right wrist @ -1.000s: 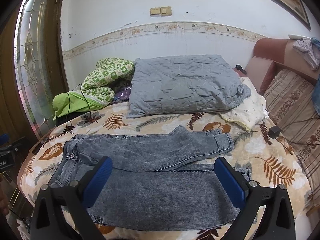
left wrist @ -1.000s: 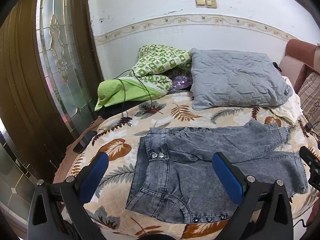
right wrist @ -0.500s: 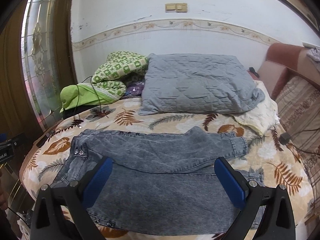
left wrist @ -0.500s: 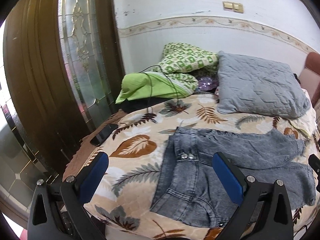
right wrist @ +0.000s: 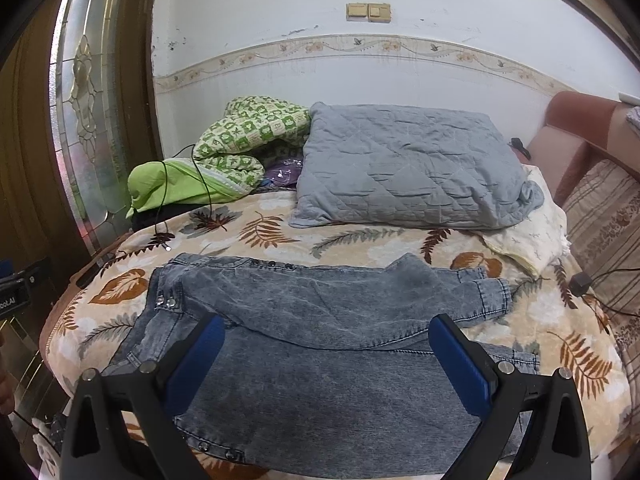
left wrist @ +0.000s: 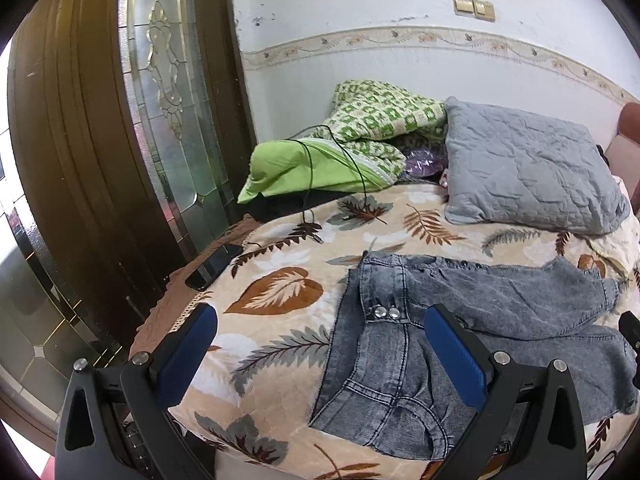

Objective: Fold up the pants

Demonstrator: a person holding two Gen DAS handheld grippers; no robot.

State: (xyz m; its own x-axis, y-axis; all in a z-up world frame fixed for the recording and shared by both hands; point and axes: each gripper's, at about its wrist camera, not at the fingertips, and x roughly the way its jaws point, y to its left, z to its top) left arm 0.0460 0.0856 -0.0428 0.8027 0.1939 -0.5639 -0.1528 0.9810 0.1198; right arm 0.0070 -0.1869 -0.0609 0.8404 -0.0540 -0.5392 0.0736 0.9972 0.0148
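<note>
Grey washed denim pants [right wrist: 320,312] lie spread on a leaf-print bed cover [right wrist: 360,236], waist to the left, legs to the right, the far leg rumpled over the near one. In the left wrist view the pants [left wrist: 480,320] fill the lower right, with the waist buttons showing. My left gripper [left wrist: 320,344] is open and empty, above the bed's left front corner beside the waist. My right gripper [right wrist: 326,354] is open and empty, above the near leg.
A grey quilted pillow [right wrist: 408,172] and green blankets [right wrist: 240,140] with a black cable lie at the back. A phone [left wrist: 214,266] lies on the bed's left edge. A glass-panelled wooden door [left wrist: 120,140] stands left, a sofa [right wrist: 600,184] right.
The left gripper view has swung left, so the pants sit further right and more of the door shows. The right gripper view has shifted slightly left. Both grippers stay open.
</note>
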